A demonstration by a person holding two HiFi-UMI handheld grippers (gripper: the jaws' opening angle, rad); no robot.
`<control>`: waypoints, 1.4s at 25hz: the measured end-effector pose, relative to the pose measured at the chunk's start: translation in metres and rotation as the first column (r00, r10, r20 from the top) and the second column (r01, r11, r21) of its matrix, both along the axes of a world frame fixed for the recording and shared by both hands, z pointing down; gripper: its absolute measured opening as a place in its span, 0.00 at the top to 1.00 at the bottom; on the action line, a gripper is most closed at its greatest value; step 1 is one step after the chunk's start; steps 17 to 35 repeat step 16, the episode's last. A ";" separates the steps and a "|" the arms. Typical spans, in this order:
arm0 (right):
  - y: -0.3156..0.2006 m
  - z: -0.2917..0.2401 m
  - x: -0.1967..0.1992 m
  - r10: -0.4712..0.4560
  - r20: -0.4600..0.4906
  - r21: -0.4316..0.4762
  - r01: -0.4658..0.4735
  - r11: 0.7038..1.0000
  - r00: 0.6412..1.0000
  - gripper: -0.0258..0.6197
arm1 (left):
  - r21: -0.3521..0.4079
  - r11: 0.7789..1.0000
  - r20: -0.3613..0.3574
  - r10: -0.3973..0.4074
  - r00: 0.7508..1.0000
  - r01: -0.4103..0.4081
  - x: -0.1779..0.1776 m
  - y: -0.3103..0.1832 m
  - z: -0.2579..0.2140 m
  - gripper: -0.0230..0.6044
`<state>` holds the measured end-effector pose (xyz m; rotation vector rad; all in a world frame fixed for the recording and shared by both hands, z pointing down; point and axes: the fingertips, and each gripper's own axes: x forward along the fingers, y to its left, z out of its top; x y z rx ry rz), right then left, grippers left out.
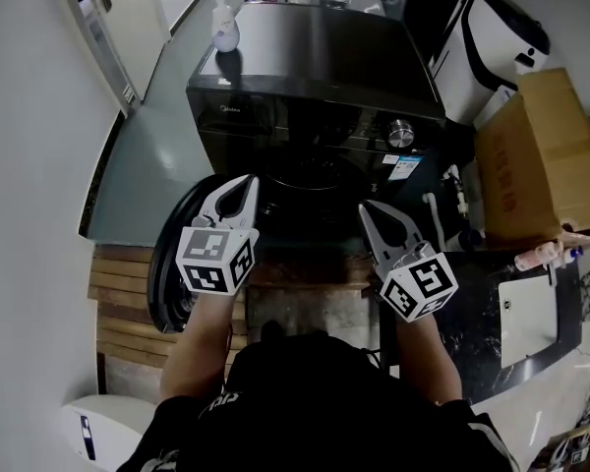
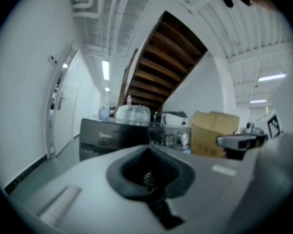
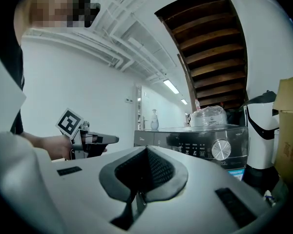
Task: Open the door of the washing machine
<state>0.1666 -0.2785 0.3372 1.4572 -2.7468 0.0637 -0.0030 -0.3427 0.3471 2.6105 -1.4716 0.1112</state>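
The black washing machine [image 1: 315, 67] carries a small white word on its front that reads like "Midea"; a blue label [image 1: 403, 166] sits under the silver knob [image 1: 401, 132], its print too small to read. The round door [image 1: 165, 264] stands swung out to the left. The left hand-held gripper [image 1: 244, 187] and the right hand-held gripper [image 1: 369, 214] are both closed on nothing, in front of the drum opening. A cardboard box [image 1: 536, 155] with unreadable red print crowds the right side; free grey floor [image 1: 143, 175] lies on the left.

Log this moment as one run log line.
left gripper: shut, empty | right gripper: shut, empty | washing machine door: open, swung left
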 end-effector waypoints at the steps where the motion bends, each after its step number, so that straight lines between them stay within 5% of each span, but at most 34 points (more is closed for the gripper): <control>1: -0.001 0.000 0.002 0.005 -0.002 0.001 -0.005 1.000 1.000 0.97 | -0.001 1.000 0.000 0.001 1.000 -0.001 0.000 -0.001 0.000 0.95; 35: 0.000 0.004 0.005 0.007 -0.008 0.009 -0.007 1.000 1.000 0.97 | -0.029 1.000 -0.034 0.010 0.999 -0.011 0.007 -0.004 0.006 0.95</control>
